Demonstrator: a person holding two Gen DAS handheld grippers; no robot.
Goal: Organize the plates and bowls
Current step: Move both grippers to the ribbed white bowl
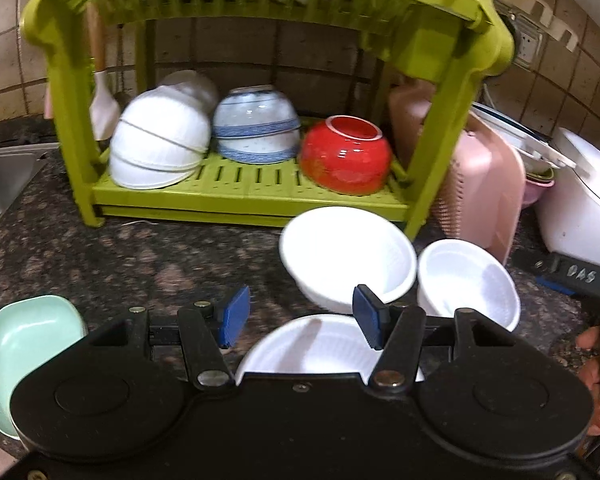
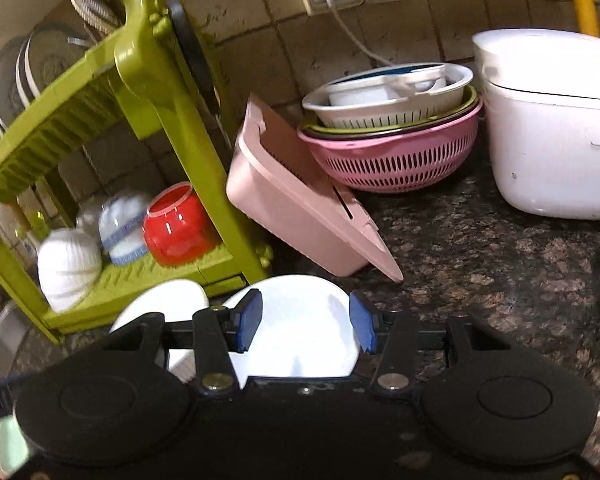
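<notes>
A green two-tier dish rack stands at the back of the dark stone counter. Its lower shelf holds stacked upturned white bowls, blue-and-white bowls and a red bowl. Three white bowls sit upright on the counter: one in front of the rack, one to its right, one just under my left gripper, which is open above it. My right gripper is open over a white bowl; another white bowl lies to its left. Plates stand in the rack's top tier.
A mint green dish sits at the counter's near left edge. A steel sink is at far left. A pink bin leans beside the rack, with stacked colanders and a white rice cooker to the right. A hand shows at the right.
</notes>
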